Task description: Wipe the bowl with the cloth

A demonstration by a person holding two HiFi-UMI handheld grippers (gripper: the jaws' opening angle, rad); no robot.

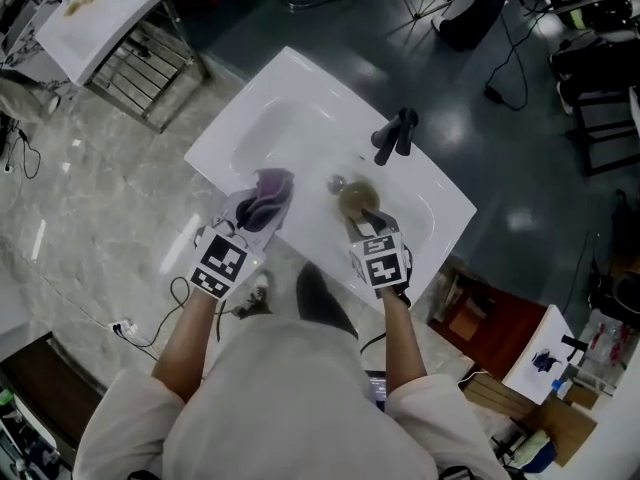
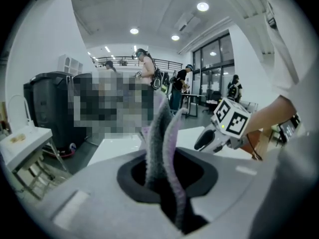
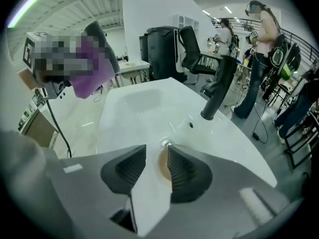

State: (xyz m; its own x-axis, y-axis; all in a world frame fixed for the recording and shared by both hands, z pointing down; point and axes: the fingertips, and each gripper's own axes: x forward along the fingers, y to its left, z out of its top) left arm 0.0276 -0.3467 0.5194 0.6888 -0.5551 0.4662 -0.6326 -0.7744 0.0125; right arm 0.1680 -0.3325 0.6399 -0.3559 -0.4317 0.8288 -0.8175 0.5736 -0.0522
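White ceramic sink (image 1: 300, 98) holds the small brown bowl (image 1: 355, 200). Over it hangs the right gripper (image 1: 368, 218), jaws apart and empty, while the left gripper (image 1: 262, 208) clamps the fluffy purple cloth (image 1: 272, 186). Likely next: grip the bowl's rim, then wipe.

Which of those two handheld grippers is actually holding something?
The left gripper: its jaws pinch the purple cloth. The right gripper has its jaws apart and empty, over the brown bowl.
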